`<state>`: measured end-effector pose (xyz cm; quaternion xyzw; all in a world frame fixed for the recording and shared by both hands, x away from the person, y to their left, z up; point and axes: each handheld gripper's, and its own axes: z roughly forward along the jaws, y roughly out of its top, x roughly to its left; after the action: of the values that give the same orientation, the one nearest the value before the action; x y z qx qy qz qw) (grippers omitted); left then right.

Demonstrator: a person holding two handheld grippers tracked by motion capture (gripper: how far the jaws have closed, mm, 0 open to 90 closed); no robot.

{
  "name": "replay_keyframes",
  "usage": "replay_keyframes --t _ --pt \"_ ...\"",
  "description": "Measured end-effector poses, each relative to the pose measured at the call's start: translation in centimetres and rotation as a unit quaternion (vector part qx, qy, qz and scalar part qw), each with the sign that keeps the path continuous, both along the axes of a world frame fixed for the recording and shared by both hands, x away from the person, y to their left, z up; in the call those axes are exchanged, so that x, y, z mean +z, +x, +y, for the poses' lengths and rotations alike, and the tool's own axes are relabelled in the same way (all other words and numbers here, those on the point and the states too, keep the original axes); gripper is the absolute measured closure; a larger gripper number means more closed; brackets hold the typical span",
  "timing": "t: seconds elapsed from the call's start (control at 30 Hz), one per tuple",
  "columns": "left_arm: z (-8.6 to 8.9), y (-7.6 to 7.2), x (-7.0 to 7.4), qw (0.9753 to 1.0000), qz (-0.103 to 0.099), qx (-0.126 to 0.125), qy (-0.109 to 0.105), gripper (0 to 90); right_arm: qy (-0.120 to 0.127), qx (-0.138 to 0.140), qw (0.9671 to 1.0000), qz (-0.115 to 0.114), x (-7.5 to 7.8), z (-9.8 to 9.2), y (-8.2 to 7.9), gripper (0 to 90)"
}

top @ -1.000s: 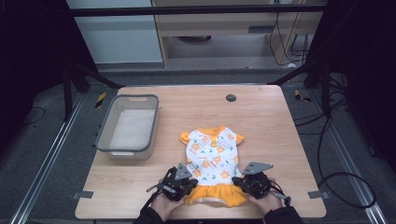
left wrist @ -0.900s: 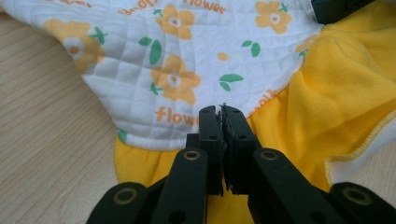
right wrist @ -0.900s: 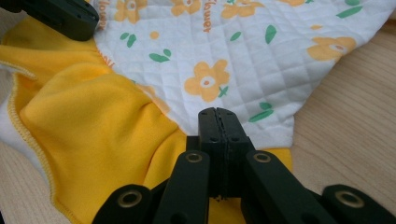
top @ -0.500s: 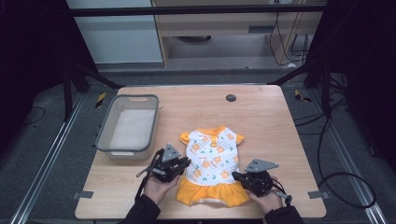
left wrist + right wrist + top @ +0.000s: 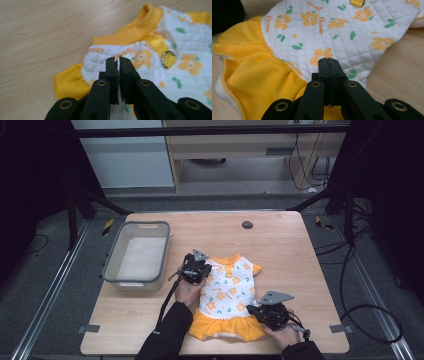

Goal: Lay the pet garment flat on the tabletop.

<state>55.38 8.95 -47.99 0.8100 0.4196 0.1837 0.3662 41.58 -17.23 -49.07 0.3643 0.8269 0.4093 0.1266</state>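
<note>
A small white quilted dress [image 5: 227, 292] with orange flowers, a yellow collar and a yellow skirt lies flat on the wooden table [image 5: 292, 260]. My left gripper [image 5: 199, 265] is at the dress's left shoulder beside the yellow sleeve. In the left gripper view its tips [image 5: 117, 60] stand shut over the white fabric [image 5: 187, 50] below the collar. My right gripper [image 5: 257, 310] is at the dress's right side by the waist. In the right gripper view it [image 5: 328, 60] is shut, hovering low over the quilted cloth [image 5: 324, 25] where it meets the skirt.
A grey plastic bin [image 5: 113, 265] stands on the table's left part, close to the left gripper. A small black round hole [image 5: 247, 224] sits near the far edge. Bare wood lies to the right of the dress and behind it.
My left gripper has moved from the dress's hem up along its left side to the shoulder. The right gripper has stayed near the hem's right side. The dress lies as before.
</note>
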Motion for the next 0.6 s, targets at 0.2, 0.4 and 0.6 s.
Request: replay_keyframes --t 0.2,0.4,0.6 --pt "0.1 1.0 -1.4 0.9999 0.000 0.012 -0.002 86.3 -0.019 0.004 0.9998 0.010 -0.6 0.2 0.1 90.0" --pt "0.4 1.6 -1.9 0.9994 -0.011 0.022 0.022 89.3 -0.034 0.005 0.9991 0.025 -0.9 0.4 0.1 90.0" --pt "0.2 1.8 -2.0 0.9981 -0.026 0.039 0.040 89.8 -0.039 0.014 0.9986 0.034 -0.7 0.1 -0.1 90.0"
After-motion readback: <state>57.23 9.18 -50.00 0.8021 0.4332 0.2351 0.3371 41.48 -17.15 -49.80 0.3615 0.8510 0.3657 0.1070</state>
